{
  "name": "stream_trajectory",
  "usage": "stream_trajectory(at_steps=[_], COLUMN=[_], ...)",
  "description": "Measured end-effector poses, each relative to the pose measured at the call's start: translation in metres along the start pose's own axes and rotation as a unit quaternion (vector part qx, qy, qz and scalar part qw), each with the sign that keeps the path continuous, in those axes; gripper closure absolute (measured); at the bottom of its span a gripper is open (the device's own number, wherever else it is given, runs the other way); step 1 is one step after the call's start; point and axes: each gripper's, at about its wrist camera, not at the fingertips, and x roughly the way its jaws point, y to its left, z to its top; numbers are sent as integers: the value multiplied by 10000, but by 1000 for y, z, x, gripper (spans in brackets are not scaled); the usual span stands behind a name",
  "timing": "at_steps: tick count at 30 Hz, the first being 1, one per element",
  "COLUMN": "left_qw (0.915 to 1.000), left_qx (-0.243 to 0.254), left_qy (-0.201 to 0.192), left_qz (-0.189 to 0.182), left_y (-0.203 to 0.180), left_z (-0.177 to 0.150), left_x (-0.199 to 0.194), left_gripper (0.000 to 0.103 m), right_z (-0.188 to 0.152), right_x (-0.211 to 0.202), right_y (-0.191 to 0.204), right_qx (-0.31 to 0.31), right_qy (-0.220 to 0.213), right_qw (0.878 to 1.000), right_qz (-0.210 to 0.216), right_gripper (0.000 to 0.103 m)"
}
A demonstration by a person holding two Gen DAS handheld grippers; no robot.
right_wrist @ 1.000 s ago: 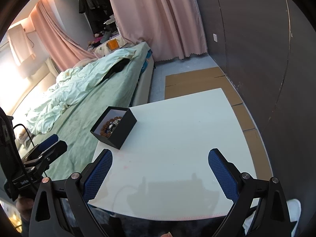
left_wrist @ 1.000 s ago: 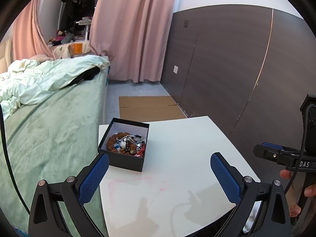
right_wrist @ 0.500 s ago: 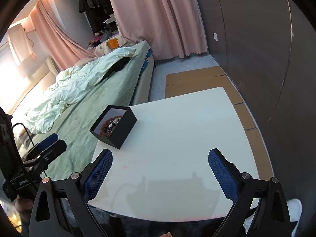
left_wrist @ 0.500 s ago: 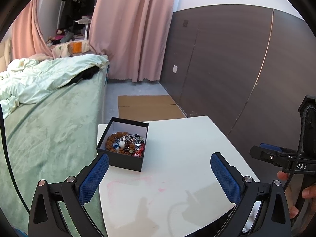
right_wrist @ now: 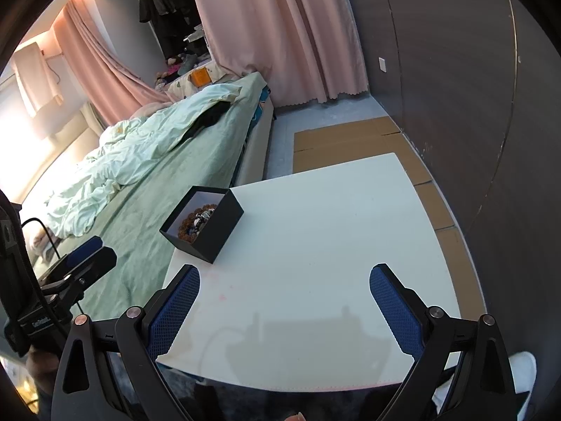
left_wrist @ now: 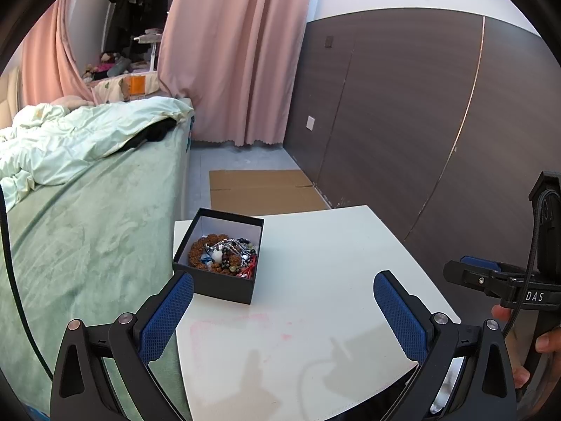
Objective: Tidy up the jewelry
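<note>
From my left wrist, my left gripper (left_wrist: 282,310) gapes empty near the one black box (left_wrist: 219,258) of tangled bead jewelry (left_wrist: 224,252) at the white table (left_wrist: 333,256)'s left edge, where a nudge could tip it off, while from my right wrist, my right gripper (right_wrist: 284,310) spreads empty too, one box far-left.

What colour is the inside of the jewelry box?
White inside, black outside; the jewelry box lining shows best in the left wrist view.

I get sharp, bright daylight frames — window glare blooms far left, gripper shadows fall on the near white rectangular tabletop (right_wrist: 315,238), edges bend darkly.
</note>
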Motion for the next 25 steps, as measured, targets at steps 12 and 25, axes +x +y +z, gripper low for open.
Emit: stream_trajectory(at_steps=[12, 25], left_qw=[10000, 9997], left_qx=[25, -44], left_qy=[-5, -76], left_qz=[-2, 234], left_y=[0, 3], left_z=[0, -1], left_x=[-2, 1], left_gripper=[1, 1], right_z=[0, -1], right_x=[0, 1], right_y=[1, 2], right_qx=[2, 15], right_qy=[3, 18], right_qw=[10000, 10000], right_qz=[-1, 8], right_gripper=[5, 5])
